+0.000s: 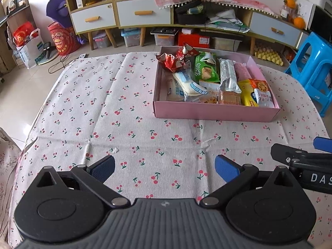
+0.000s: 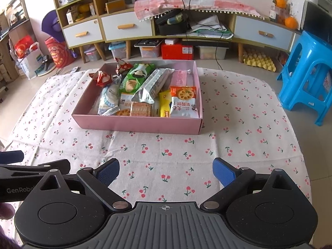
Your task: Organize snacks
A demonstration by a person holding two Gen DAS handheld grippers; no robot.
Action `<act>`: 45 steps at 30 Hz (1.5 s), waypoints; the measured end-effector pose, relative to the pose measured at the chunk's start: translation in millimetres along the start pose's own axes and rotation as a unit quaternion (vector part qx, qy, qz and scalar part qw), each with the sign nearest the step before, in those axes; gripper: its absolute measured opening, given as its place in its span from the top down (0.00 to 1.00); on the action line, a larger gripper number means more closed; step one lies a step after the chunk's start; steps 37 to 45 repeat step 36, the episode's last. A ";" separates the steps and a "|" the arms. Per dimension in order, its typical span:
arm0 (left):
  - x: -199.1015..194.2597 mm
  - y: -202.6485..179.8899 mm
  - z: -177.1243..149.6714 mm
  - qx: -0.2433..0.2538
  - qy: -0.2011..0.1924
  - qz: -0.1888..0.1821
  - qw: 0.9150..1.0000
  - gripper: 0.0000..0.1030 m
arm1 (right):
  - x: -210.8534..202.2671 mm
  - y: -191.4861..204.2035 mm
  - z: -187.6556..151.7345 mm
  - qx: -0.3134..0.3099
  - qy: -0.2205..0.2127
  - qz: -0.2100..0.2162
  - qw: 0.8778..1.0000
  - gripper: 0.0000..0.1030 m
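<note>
Now left hand-held gripper [image 1: 165,169] wide, empty; right hand-held gripper [image 2: 166,171] wide, empty; snacks [image 2: 143,91] in pink box [image 2: 137,123].

Left gripper [image 1: 165,169], right gripper [image 2: 166,171]: black linkages, ribbed grey bodies, 2 blue pads each, silver pivot pins.

Cloth [image 2: 238,124] on the surface: off-white, scattered red cherries with green stems. Box [image 2: 137,125] pink; inside, a green packet [image 2: 132,78], red wrappers [image 2: 103,77], a yellow packet [image 2: 165,103], an orange-and-white biscuit pack [image 2: 183,101]. Stool [image 2: 307,70] bright blue; gripper pads [image 2: 224,173] blue on black arms.
</note>
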State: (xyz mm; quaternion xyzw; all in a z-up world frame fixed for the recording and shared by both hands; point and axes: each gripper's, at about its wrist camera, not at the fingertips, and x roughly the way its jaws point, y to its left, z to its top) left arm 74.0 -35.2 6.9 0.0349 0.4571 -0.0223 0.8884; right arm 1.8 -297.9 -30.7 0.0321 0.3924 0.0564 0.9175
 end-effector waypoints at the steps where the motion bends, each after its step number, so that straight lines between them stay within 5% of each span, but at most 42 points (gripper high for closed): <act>1: 0.3 -0.1 0.1 0.000 0.000 0.001 1.000 0.00 | -0.2 -0.5 0.3 0.002 0.000 0.000 1.000 0.05; 45: 0.4 -0.2 0.0 0.009 0.000 0.006 1.000 0.00 | -2.0 0.9 0.4 0.002 -0.001 0.002 1.000 0.05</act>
